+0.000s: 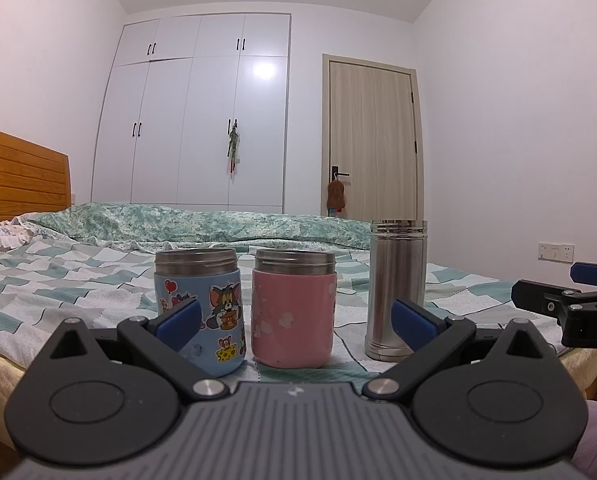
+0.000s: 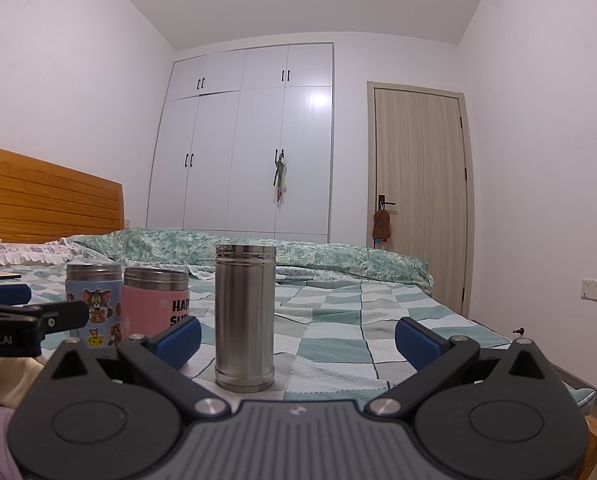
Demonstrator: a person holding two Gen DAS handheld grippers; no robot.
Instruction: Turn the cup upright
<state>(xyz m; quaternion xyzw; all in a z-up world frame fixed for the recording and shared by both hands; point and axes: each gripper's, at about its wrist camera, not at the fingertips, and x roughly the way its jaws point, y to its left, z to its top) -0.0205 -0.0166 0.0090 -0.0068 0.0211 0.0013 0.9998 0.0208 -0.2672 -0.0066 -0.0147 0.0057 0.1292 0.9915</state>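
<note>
Fingers spread wide on both, left gripper (image 1: 296, 320) and right gripper (image 2: 298, 336), nothing held; blue cup (image 1: 200, 312), pink cup (image 1: 293, 312), steel cup (image 2: 245, 316) all standing rim-up on bed (image 2: 338, 344); looks finished; next: back away without knocking them.

Steel flask (image 2: 245, 316): brushed metal, satin. Blue cup (image 1: 200, 312) & pink cup (image 1: 293, 312): matt coated bodies, bare metal rims. Bedsheet (image 2: 338, 340): woven cloth. Headboard (image 2: 38, 196): varnished wood. Wardrobe (image 1: 202, 112): glossy.
</note>
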